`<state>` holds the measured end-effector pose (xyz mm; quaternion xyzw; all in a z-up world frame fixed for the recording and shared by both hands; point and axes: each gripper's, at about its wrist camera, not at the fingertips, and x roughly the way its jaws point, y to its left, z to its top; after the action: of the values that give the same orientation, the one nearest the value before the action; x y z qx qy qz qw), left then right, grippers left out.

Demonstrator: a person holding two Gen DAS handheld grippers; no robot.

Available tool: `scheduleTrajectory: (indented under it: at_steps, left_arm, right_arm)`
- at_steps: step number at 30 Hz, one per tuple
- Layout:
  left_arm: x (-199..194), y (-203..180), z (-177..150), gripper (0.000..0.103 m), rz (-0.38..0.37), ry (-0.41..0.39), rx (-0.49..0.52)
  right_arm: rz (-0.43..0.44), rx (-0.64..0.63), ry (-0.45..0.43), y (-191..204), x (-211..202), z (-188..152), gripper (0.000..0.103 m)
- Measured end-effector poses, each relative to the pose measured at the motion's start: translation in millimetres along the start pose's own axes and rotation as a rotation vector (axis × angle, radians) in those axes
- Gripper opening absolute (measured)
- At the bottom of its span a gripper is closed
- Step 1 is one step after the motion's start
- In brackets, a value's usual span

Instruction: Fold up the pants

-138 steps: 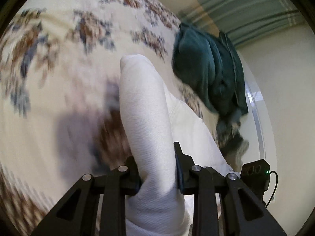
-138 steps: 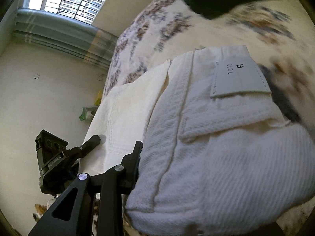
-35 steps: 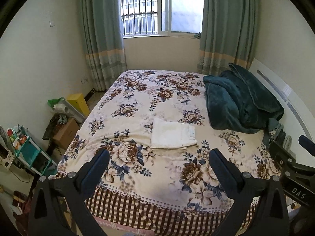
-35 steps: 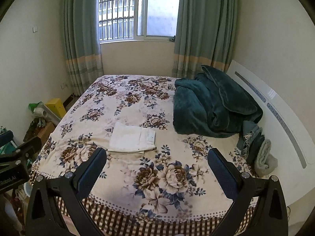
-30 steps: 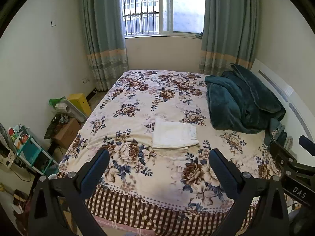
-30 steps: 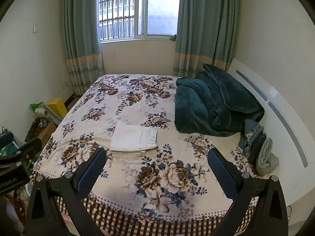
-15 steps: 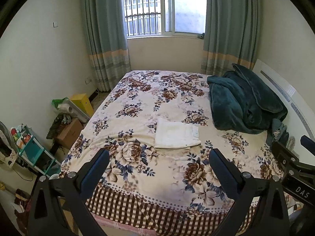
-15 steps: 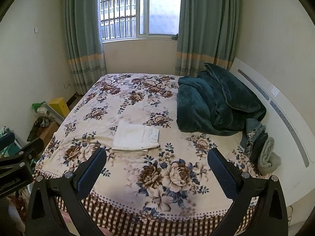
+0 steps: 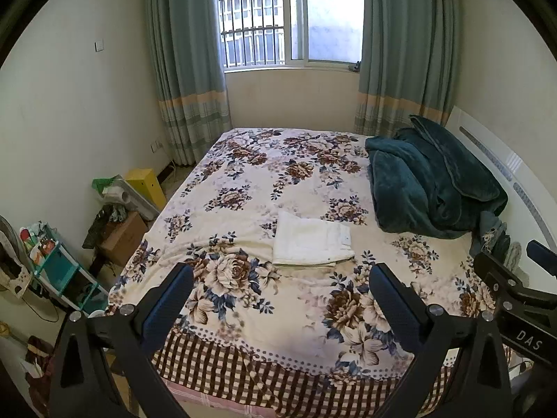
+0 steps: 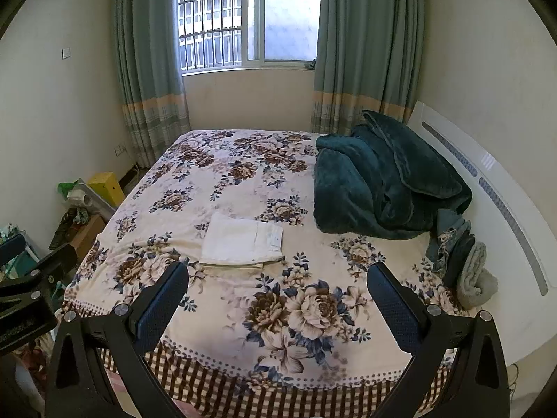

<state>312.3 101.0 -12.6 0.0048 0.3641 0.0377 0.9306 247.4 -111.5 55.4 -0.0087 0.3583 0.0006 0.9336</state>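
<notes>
Both claws now off the cloth, left gripper (image 9: pixel 278 291) and right gripper (image 10: pixel 276 289) gaping empty, pulled back well clear of the near bed edge; white folded cotton pants (image 9: pixel 311 242) lie flat mid-bedspread (image 9: pixel 243 181), left of the teal blanket (image 9: pixel 428 184); fold looks finished.

I see white woven cloth pants (image 9: pixel 311 243) lying matt on a floral cotton-looking bedsheet (image 9: pixel 243 188); the teal blanket (image 9: pixel 428 181) looks plush, and my left claw (image 9: pixel 278 299) has textured matt pads (image 9: pixel 167 299).

pants (image 9: pixel 311 244) released, folded on bed (image 9: pixel 243 188), both grippers withdrawn
</notes>
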Motion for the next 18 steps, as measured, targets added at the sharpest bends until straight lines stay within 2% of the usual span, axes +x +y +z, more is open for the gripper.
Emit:
scheduleTrajectory:
  at_steps: [18]
  left_arm:
    - [-4.6,-1.7,0.2,0.103,0.004,-0.011,-0.004]
  right_arm:
    - [0.012,0.003,-0.003,5.3,-0.7,1.9,0.103]
